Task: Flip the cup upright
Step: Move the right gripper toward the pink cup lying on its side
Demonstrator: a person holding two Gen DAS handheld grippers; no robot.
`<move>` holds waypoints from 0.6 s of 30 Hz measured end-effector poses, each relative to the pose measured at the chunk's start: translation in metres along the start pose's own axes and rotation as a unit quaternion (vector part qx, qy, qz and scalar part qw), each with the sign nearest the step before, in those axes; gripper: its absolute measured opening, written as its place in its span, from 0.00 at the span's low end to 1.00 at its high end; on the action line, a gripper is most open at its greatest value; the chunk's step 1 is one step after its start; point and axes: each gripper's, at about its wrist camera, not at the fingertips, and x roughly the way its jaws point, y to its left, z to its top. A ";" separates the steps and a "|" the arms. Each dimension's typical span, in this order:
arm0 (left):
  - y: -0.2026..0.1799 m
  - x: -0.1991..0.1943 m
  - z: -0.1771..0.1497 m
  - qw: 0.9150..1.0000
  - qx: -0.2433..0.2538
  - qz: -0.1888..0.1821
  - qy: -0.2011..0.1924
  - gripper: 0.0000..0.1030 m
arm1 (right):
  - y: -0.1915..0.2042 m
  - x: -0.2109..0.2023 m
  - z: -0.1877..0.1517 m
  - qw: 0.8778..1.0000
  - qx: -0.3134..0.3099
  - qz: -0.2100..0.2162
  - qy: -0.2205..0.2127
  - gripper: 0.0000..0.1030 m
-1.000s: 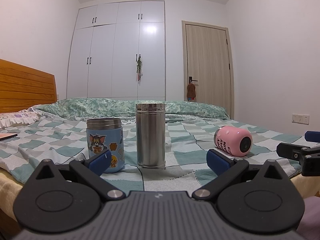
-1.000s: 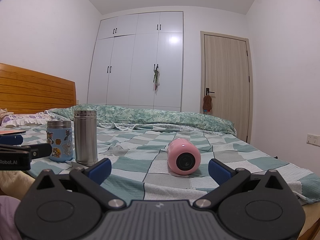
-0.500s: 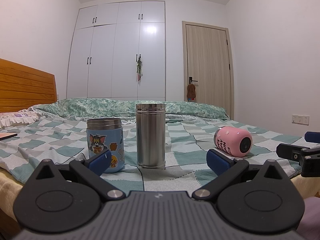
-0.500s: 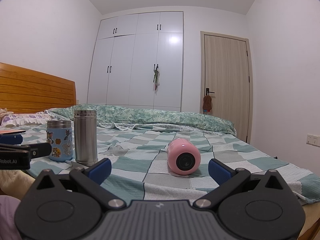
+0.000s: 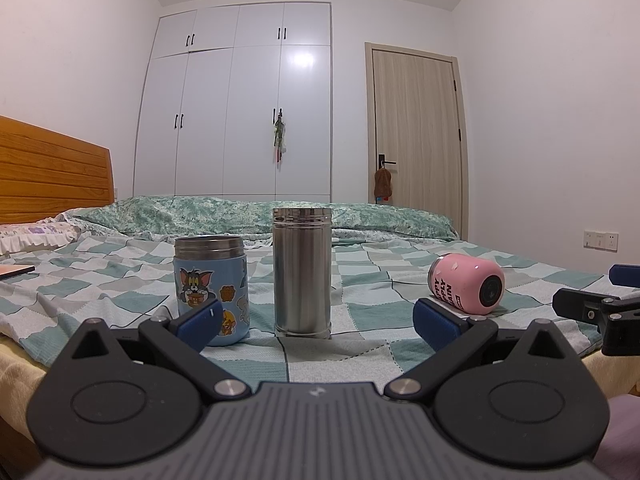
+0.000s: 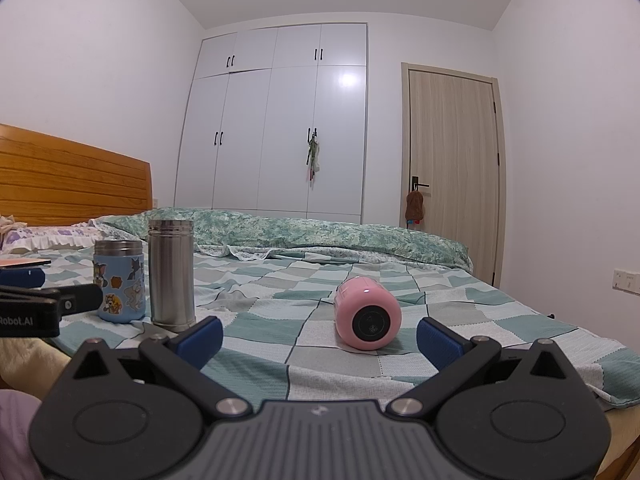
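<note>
nothing done yet as i see it: pink cup [image 6: 367, 315] lies sideways on the bed [image 6: 500, 332], both grippers' fingers [image 6: 200, 334] apart and empty.

Both wrist cameras sit low at the near edge of the bed [image 5: 360, 364], facing the wardrobe [image 5: 240, 100]. The left view centres the steel flask [image 5: 302, 272]; the right view centres the pink cup [image 6: 368, 314]. Both views share all 3 containers, wardrobe and door [image 6: 452, 168].
</note>
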 end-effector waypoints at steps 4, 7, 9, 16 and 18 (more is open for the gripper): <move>0.000 0.000 0.000 1.000 0.000 0.000 -0.001 1.00 | 0.001 0.000 -0.001 1.000 -0.004 -0.005 0.000 1.00; -0.001 0.000 0.000 1.000 0.002 0.001 -0.001 1.00 | 0.005 0.000 -0.002 1.000 -0.008 -0.010 -0.002 1.00; -0.003 0.000 0.002 1.000 0.004 0.001 0.001 1.00 | 0.006 -0.001 -0.001 1.000 -0.013 -0.013 0.001 1.00; -0.011 0.011 0.014 0.999 0.004 -0.032 0.019 1.00 | -0.003 0.008 0.011 1.000 -0.001 0.013 0.021 1.00; -0.017 0.017 0.021 0.999 0.010 -0.045 0.014 1.00 | -0.007 0.012 0.016 1.000 0.003 0.013 0.024 1.00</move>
